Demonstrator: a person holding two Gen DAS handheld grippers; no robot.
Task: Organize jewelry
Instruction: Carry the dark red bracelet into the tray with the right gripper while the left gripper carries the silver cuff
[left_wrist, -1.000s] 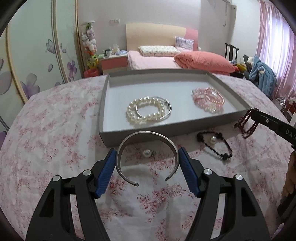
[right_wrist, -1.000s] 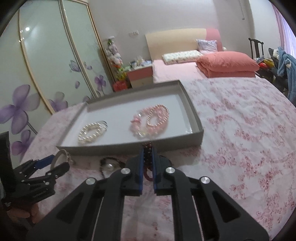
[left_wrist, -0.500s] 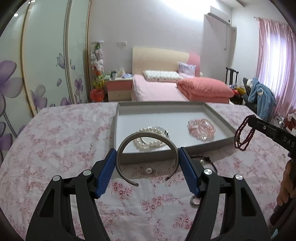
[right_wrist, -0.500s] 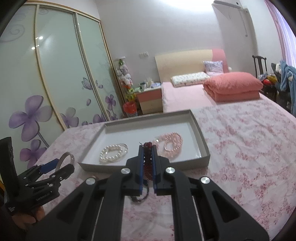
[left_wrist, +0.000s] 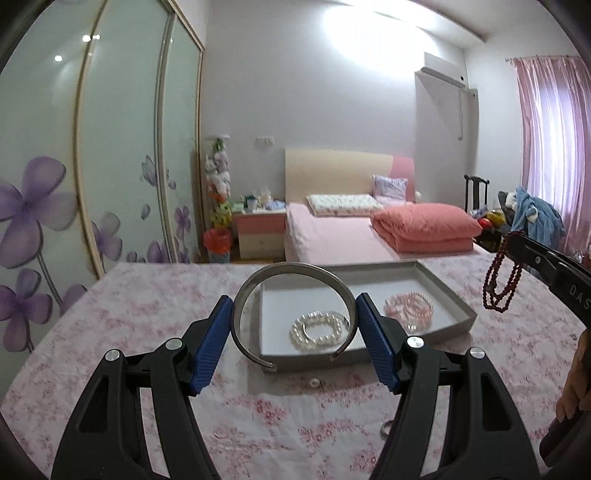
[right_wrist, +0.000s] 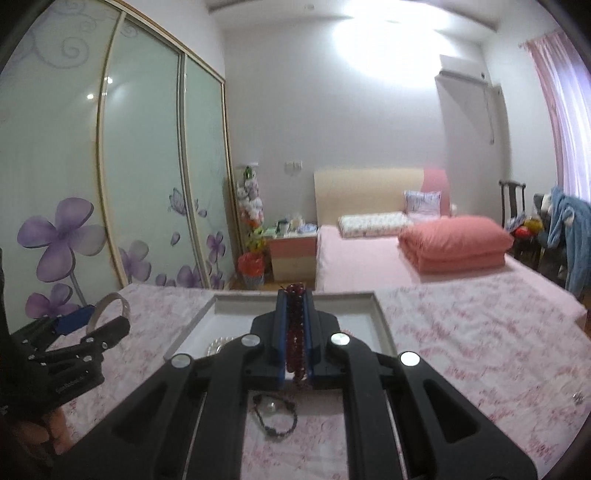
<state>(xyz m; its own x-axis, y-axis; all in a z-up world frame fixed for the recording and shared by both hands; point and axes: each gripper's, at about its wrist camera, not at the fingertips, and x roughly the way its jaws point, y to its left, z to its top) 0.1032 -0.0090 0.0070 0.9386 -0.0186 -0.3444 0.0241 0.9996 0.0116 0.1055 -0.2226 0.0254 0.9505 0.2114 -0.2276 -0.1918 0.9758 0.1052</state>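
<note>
Blue pads of my left gripper (left_wrist: 295, 332) press on both sides of a silver cuff (left_wrist: 295, 295), its open ends toward the camera; the cuff is clear of the quilt (left_wrist: 110, 332). My right gripper (right_wrist: 295, 325) is clamped on a dark red bead strand (right_wrist: 295, 332), whose loops hang free below the fingers in the left view. Nearest on the quilt, a small ring (left_wrist: 386, 428) lies by the left gripper's right finger, and a black cord bracelet (right_wrist: 275, 413) lies under the right gripper. A single pearl (left_wrist: 315, 383) sits just in front of the grey tray (left_wrist: 454, 295). Inside the tray, a pearl bracelet (left_wrist: 319, 328) lies left and pink bracelets (left_wrist: 410, 308) lie right, apart from each other. Beyond the quilt stand a bed (left_wrist: 332, 243) with a folded coral duvet (left_wrist: 424, 229), and a wardrobe (left_wrist: 110, 147) with purple flowers.
</note>
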